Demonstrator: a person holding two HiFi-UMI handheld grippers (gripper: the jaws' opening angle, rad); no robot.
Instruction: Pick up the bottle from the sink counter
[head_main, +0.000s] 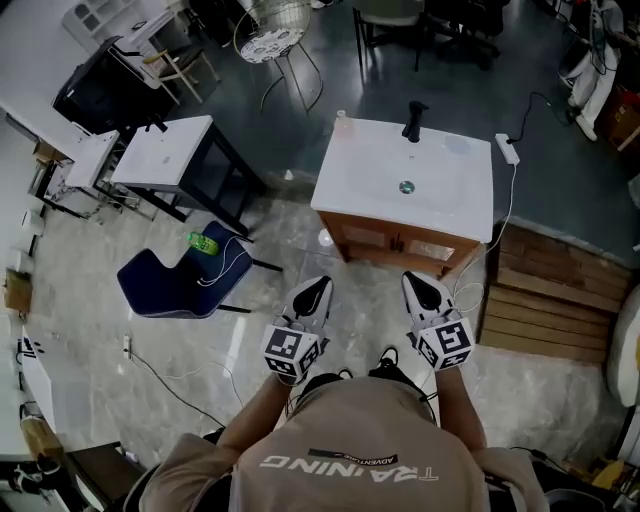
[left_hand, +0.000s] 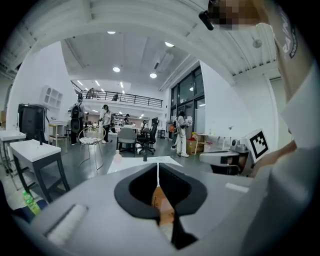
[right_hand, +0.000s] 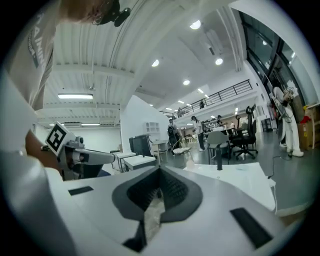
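A small pale bottle stands at the far left corner of the white sink counter, left of the black faucet. Both grippers hover over the floor in front of the counter, pointing toward it and well short of the bottle. My left gripper has its jaws together with nothing between them. My right gripper is likewise shut and empty. In the left gripper view the bottle shows beyond the gripper. In the right gripper view the bottle and faucet lie past the gripper.
A blue chair with a green bottle on it stands to the left, behind it a white table. A wooden pallet lies right of the counter. A power strip hangs at the counter's far right corner.
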